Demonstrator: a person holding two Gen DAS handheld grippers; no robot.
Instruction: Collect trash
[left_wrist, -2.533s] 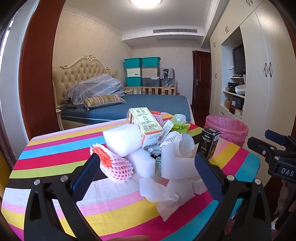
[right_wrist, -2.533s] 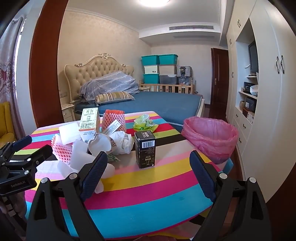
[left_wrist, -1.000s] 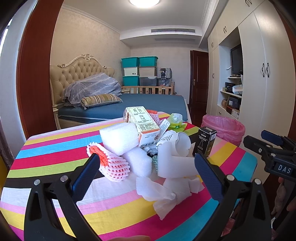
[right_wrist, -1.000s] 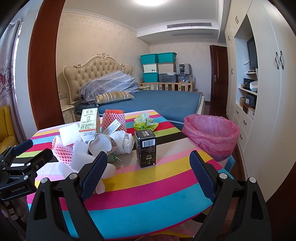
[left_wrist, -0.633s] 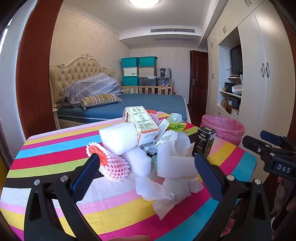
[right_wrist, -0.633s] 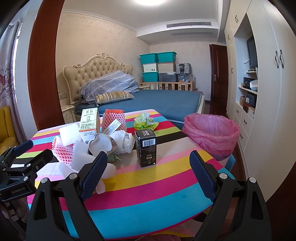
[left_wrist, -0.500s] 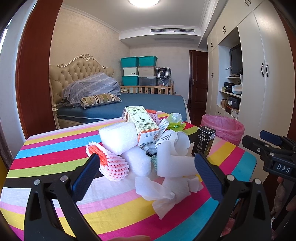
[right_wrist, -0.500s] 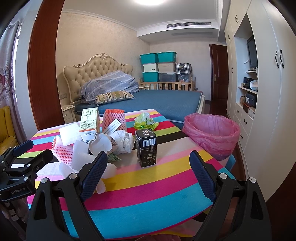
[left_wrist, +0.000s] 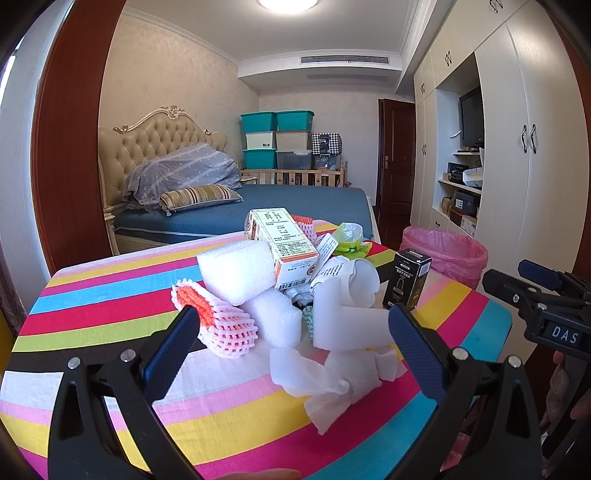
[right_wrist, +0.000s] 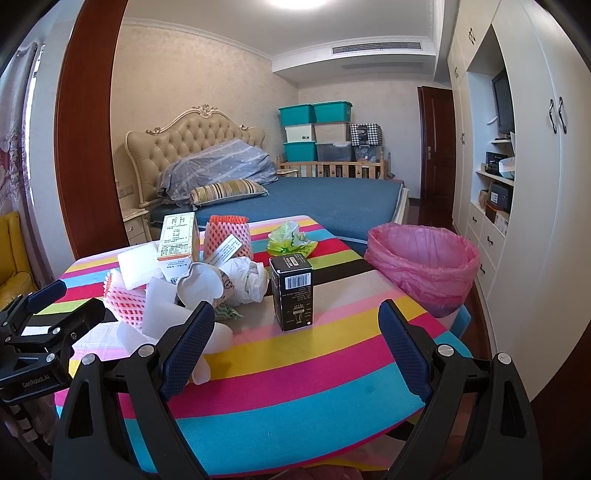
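Left gripper (left_wrist: 293, 345): its two blue tips stand wide apart with nothing between them, held low and near the pile so it can pick first
Right gripper (right_wrist: 297, 345): also wide apart and holding nothing, waiting at the table's near edge
Crumpled white paper (left_wrist: 332, 387): closest bit of trash, lying loose on the striped tablecloth (left_wrist: 110, 291)
Foam pieces (left_wrist: 236, 271): heaped with a pink net sleeve (left_wrist: 225, 326) and a printed carton (left_wrist: 286, 245) leaning on top (all trash to collect)
Black box (right_wrist: 293, 293): stands upright, apart from the heap
Green wrapper (right_wrist: 290, 238): farther back, maybe a plastic bag, hard to tell
Pink-lined bin (right_wrist: 424, 260): past the table's right side, open for the trash
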